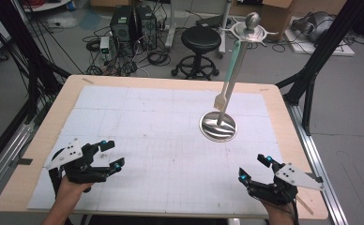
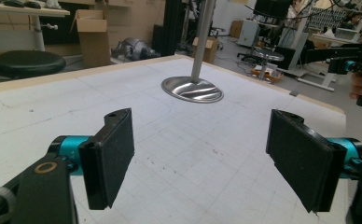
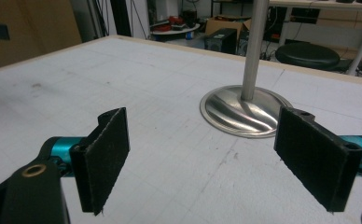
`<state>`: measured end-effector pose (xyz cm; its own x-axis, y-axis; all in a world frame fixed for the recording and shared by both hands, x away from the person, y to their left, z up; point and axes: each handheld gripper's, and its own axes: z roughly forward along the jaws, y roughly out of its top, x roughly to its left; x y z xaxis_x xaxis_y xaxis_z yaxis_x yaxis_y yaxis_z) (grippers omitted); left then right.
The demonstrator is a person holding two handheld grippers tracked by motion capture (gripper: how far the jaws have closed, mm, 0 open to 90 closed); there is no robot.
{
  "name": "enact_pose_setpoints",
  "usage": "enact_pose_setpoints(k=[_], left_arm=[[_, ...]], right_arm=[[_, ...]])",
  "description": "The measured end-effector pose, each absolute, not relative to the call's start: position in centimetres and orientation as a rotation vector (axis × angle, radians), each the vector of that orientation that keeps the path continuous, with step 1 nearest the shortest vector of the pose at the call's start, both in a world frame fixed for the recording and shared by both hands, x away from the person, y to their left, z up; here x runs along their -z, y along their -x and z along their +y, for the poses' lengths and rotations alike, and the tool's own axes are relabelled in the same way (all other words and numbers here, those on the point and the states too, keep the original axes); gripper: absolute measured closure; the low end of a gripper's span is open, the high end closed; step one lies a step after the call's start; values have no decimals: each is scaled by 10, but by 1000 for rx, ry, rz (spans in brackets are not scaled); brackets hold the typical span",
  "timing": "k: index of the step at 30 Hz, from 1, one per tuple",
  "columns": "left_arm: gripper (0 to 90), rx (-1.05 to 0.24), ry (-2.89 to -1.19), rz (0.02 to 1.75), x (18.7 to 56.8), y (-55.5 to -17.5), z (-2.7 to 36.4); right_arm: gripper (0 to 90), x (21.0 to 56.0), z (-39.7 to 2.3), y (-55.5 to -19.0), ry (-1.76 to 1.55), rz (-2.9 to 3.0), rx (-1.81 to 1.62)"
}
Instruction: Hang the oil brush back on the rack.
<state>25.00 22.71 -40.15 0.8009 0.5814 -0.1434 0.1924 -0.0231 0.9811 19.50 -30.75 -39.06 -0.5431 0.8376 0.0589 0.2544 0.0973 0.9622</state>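
Observation:
A metal stand (image 1: 218, 125) with a round base and a tall pole rises from the white gridded mat; a pale green spatula (image 1: 230, 70) hangs from the rack at its top. My left gripper (image 1: 111, 154) rests low at the front left of the table, open with nothing between its pads (image 2: 114, 154). At the front right my right gripper (image 1: 254, 168) is also open and empty. The stand's base (image 3: 244, 112) lies ahead of the right gripper's pads (image 3: 104, 158). In the left gripper view the base (image 2: 192, 89) lies farther off, and the right gripper (image 2: 351, 65) appears at the far right.
The mat (image 1: 161, 140) covers most of the wooden table (image 1: 53, 117). Beyond the far edge stand a black stool (image 1: 200, 40), computer towers (image 1: 133, 23) and loose cables on the floor. Black frame legs (image 1: 311, 70) flank the table.

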Motion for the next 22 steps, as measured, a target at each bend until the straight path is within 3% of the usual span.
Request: enact_pose_setpoints(k=[22], left_arm=[[236, -333, -1609, 636, 404, -251, 224]], right_arm=[[173, 394, -316, -195, -1106, 1844, -1468]])
